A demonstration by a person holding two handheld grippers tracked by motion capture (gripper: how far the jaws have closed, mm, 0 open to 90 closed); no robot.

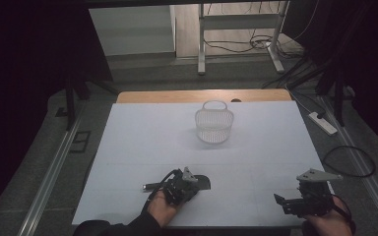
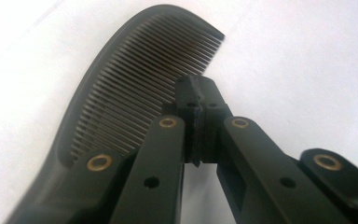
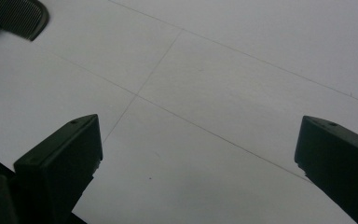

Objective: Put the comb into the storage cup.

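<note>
Comb lies on white table.

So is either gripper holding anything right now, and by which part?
The left gripper is shut on the black comb, pinching its toothed edge near the middle of the row. The right gripper is open, holding nothing.

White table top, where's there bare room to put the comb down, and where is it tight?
The table is bare left of the basket, right of it, and in the wide patch between the left gripper and right gripper. It is crowded only at the near edge, where the comb lies beside the left gripper.
</note>
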